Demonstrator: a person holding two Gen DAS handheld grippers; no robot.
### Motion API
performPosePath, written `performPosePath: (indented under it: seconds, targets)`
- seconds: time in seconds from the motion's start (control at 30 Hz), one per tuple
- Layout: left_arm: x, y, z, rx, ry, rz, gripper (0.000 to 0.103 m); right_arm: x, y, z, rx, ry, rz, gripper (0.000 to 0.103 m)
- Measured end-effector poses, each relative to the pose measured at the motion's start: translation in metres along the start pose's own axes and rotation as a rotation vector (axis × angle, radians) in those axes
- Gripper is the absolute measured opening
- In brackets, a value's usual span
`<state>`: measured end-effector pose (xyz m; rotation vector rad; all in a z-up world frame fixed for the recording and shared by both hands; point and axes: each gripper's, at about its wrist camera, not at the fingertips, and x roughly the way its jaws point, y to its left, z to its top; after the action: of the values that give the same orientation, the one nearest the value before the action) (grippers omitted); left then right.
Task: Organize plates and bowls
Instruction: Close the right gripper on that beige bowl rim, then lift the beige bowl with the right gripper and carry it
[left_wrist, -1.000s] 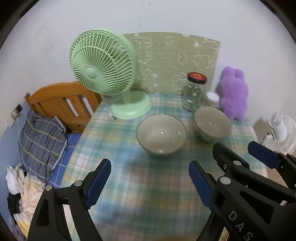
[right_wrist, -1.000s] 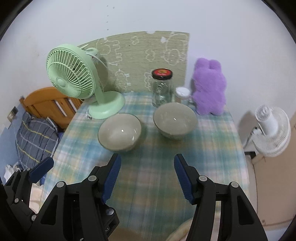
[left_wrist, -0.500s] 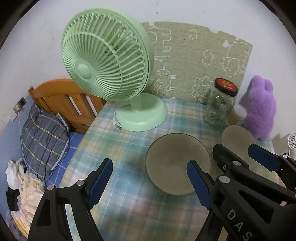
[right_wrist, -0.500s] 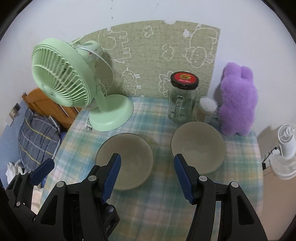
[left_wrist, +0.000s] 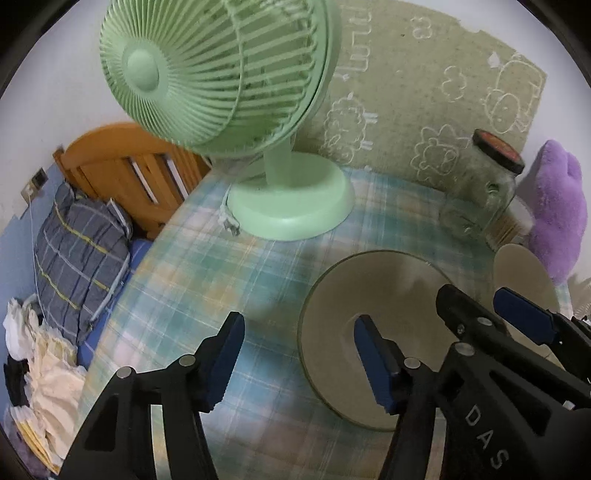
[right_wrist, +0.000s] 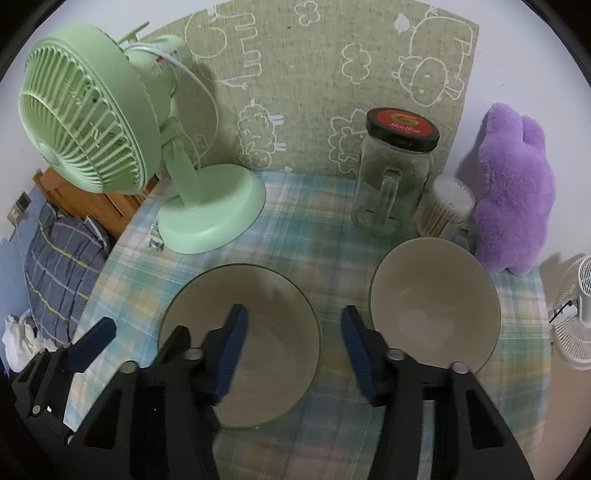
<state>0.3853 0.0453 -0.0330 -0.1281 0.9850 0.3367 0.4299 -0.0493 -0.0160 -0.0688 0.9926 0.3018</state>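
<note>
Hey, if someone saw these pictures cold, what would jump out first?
A big mint-green fan at the table's back left, a purple plush toy at back right, and between them, nearer the camera, two empty grey bowls side by side: the left bowl and the right bowl.

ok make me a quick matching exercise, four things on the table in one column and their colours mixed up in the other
Things:
1. desk fan
2. plush toy
3. jar lid
4. bowl beside the plush toy

Colours:
A. purple
B. beige
C. pale green
D. black rim with a red top

Pairs: 1-C, 2-A, 3-D, 4-B
</note>
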Motion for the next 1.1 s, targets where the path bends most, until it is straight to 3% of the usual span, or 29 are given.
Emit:
performPosePath:
  seconds: [0.37, 0.73, 1.1]
  targets:
    - [0.022, -0.003, -0.003, -0.002, 0.041, 0.003, 0.025, 0.025, 0.001, -0.003, -0.018, 0.022, -0.036, 0.025]
    - [0.032, -0.011, -0.008, 0.025, 0.067, 0.012, 0.013, 0.041, -0.011, -0.009, -0.001, 0.066, -0.033, 0.016]
    - [0.023, -0.012, -0.012, 0.048, 0.072, 0.017, 0.012, 0.035, -0.011, -0.012, -0.019, 0.07, -0.041, 0.014]
